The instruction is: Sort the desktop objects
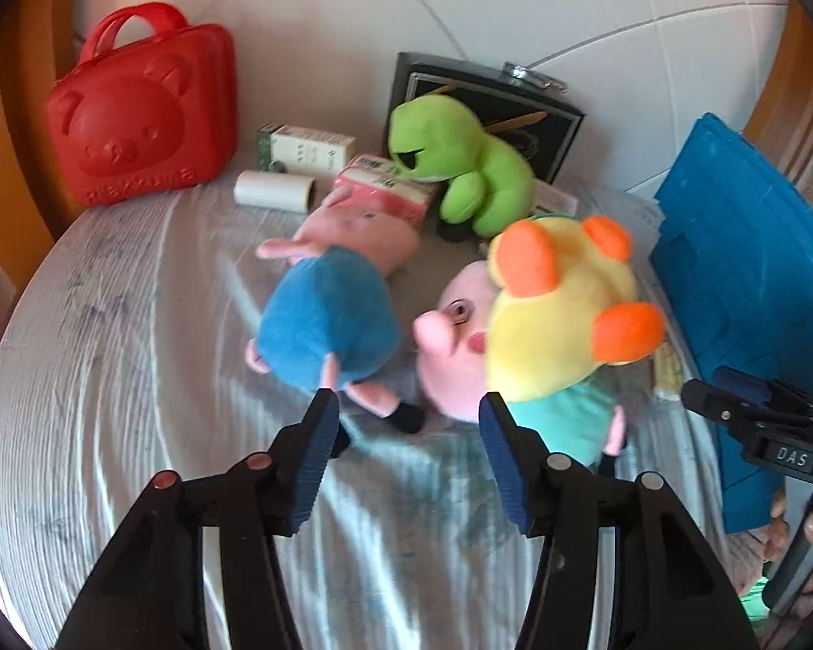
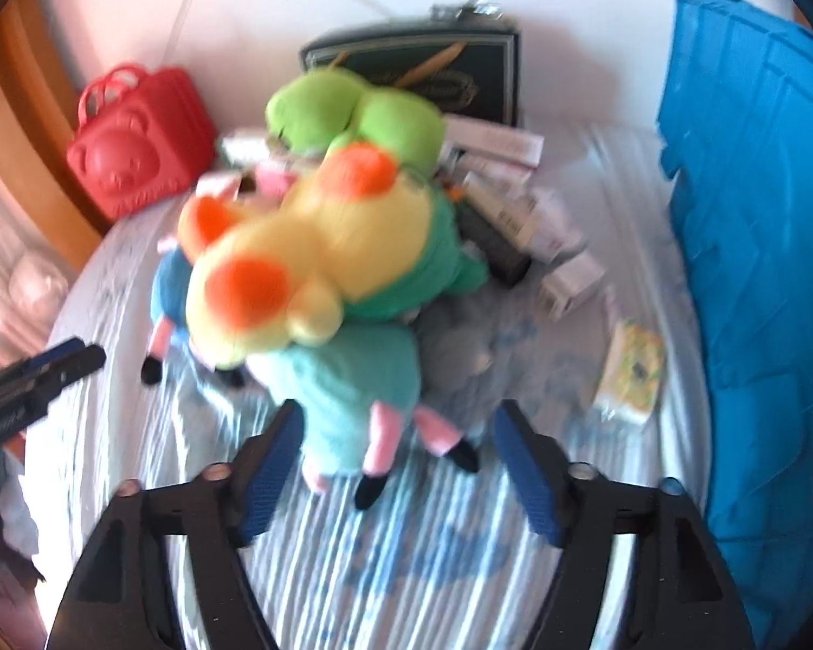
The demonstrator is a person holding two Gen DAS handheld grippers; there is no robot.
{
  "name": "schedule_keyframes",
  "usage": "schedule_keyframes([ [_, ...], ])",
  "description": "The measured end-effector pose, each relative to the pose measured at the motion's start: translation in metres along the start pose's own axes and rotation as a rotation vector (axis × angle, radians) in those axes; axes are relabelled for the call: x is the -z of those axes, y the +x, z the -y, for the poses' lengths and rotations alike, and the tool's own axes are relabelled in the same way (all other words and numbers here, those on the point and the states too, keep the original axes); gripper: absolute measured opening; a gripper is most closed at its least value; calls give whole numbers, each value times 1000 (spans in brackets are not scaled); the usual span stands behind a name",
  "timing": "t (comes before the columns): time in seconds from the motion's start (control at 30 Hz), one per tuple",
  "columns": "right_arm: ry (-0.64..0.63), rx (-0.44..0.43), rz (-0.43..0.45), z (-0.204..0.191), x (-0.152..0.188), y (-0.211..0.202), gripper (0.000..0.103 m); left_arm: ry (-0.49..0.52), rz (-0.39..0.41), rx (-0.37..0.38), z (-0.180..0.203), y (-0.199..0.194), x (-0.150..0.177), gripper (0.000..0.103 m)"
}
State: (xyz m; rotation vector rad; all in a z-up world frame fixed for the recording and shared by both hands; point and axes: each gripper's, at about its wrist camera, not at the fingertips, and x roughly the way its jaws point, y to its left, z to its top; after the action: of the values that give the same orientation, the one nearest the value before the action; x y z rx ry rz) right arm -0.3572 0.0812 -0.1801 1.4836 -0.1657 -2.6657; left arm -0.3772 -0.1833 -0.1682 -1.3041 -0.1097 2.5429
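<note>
From the left wrist view, a red bear-face case [image 1: 146,114] stands at ten o'clock on the striped cloth of the tabletop [image 1: 108,379], backed against the wall. Just right of it lie a small white-and-green box [image 1: 303,151] and a white roll [image 1: 273,190], side by side. At the centre a pink pig plush in a blue dress [image 1: 325,303] lies on its back, its head touching a pink tissue pack [image 1: 390,195]. At twelve o'clock a green frog plush [image 1: 460,173] sits upright in front of a dark framed box [image 1: 493,108]. At two o'clock a yellow plush with orange spots [image 1: 563,314] rests on top of a pig plush in a teal dress [image 1: 563,422]. At three o'clock a blue folding crate [image 1: 748,271] leans upright. The left tool [image 1: 406,422] hovers with its fingers apart, holding nothing, near the blue-dressed pig's feet. The right tool [image 1: 759,422] shows at four o'clock.

From the blurred right wrist view, the left tool [image 2: 54,363] enters at nine o'clock. The right tool [image 2: 395,433] is spread wide around the teal pig's legs without gripping them. Several small cartons [image 2: 542,227] and a yellow wipes pack [image 2: 631,374] lie at two to three o'clock.
</note>
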Motion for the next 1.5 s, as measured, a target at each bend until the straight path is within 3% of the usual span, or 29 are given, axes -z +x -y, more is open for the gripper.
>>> schedule_keyframes([
  [0.17,30,4,68,23,-23,-8,99,-48,50,24,47,3,-24,63],
  [0.33,13,35,83,38,-28,-7,99,-17,1,27,87,33,-13,66],
  [0.4,27,17,84,46,-29,-3,102,-12,-3,-1,95,48,-10,66],
  [0.43,38,6,82,50,-30,0,102,14,-12,-53,97,58,-9,66],
  [0.5,62,-30,70,56,-32,8,102,72,-41,-180,95,78,-8,66],
  [0.6,81,-97,66,57,-39,22,102,61,-88,-213,68,95,-9,66],
  [0.7,94,-134,69,51,-49,36,102,69,-65,-220,49,90,-17,66],
  [0.83,84,-153,53,39,-63,54,98,78,-22,-284,32,84,-35,66],
  [0.9,69,-148,51,33,-66,57,96,50,-13,-273,22,82,-45,66],
  [1.1,58,-156,54,26,-78,61,100,10,0,-133,24,82,-62,66],
  [1.27,32,-169,59,17,-95,75,103,-1,-36,-93,33,110,-61,70],
  [1.43,0,-189,42,7,-110,103,103,52,-48,-129,39,141,-65,72],
  [1.5,-27,-186,42,-1,-118,113,103,38,-36,-104,32,147,-72,72],
])
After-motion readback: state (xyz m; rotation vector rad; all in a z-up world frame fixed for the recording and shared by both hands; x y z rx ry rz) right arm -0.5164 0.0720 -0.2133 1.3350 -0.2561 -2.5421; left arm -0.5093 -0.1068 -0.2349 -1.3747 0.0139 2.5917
